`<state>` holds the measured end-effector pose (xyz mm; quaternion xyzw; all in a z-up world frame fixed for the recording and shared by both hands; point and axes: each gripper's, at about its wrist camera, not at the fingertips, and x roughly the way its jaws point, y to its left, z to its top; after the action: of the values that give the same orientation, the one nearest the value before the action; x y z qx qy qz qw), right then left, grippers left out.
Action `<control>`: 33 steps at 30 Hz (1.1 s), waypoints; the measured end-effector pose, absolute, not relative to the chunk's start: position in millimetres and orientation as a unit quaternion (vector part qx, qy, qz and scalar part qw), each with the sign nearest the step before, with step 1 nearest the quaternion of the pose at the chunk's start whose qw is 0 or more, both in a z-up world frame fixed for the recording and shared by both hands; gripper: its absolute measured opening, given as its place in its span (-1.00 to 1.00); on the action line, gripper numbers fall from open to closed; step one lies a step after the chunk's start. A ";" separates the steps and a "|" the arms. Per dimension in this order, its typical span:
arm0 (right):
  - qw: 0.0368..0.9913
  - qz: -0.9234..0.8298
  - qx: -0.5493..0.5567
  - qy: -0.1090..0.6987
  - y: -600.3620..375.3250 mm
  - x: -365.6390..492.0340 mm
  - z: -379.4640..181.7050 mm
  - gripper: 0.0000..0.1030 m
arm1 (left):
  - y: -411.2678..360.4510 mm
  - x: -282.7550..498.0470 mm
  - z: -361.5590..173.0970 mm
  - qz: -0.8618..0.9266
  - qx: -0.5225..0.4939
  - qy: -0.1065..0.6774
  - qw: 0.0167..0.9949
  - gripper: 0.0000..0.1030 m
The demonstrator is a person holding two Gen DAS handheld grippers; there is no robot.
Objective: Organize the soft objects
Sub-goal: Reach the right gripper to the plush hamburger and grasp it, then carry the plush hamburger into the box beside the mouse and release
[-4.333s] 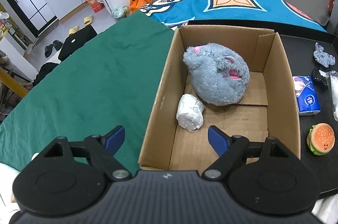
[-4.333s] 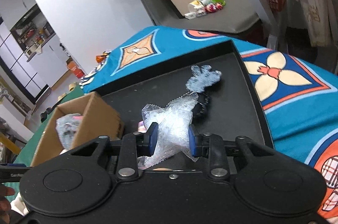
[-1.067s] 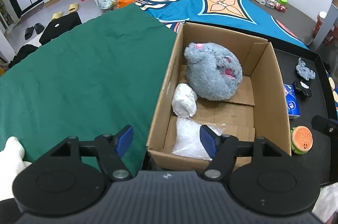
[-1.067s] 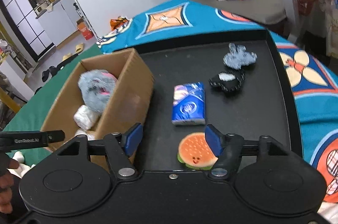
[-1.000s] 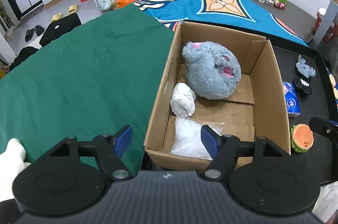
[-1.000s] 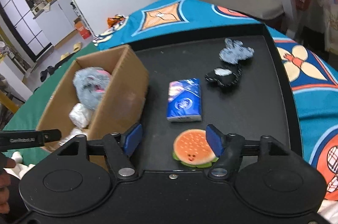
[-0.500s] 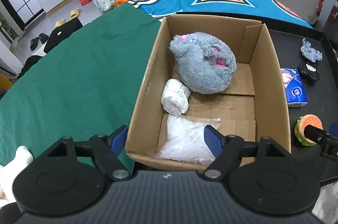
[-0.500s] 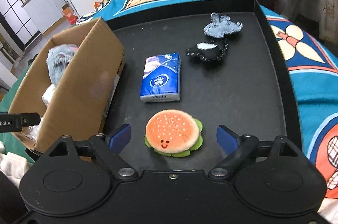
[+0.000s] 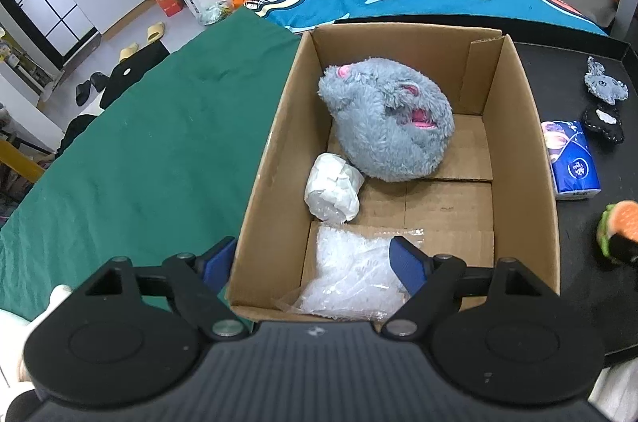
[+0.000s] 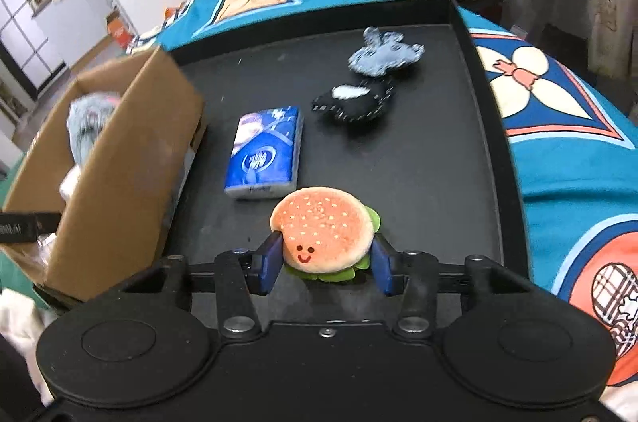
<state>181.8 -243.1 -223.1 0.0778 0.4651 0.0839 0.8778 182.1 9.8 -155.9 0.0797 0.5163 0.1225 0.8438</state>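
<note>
Tissue pack (image 10: 265,153), lettering unreadable

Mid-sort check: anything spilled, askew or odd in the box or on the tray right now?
Nothing stands out. The brown cardboard box sits upright, holding the grey plush mouse, white wrapped roll and clear plastic bag. The right gripper is closing on the plush burger.
</note>
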 end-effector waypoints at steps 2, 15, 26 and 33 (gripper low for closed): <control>0.880 0.081 0.082 0.461 -245.7 182.5 -220.5 -0.12 | 8.4 182.1 -155.3 0.123 0.083 0.516 0.843 0.58; 0.888 0.074 0.087 0.445 -251.2 178.4 -205.8 -0.13 | 14.6 174.5 -146.9 0.110 0.080 0.509 0.850 0.58; 0.902 0.070 0.088 0.416 -247.2 177.1 -176.9 -0.14 | 29.3 164.3 -141.9 0.107 0.061 0.502 0.856 0.58; 0.910 0.096 0.092 0.393 -234.5 176.1 -157.2 -0.14 | 37.6 162.3 -138.8 0.104 0.047 0.495 0.861 0.58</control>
<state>176.1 -234.5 -157.2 0.0917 0.3934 0.0957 0.9098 162.3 37.6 -138.8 0.0471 0.4948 0.1039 0.8615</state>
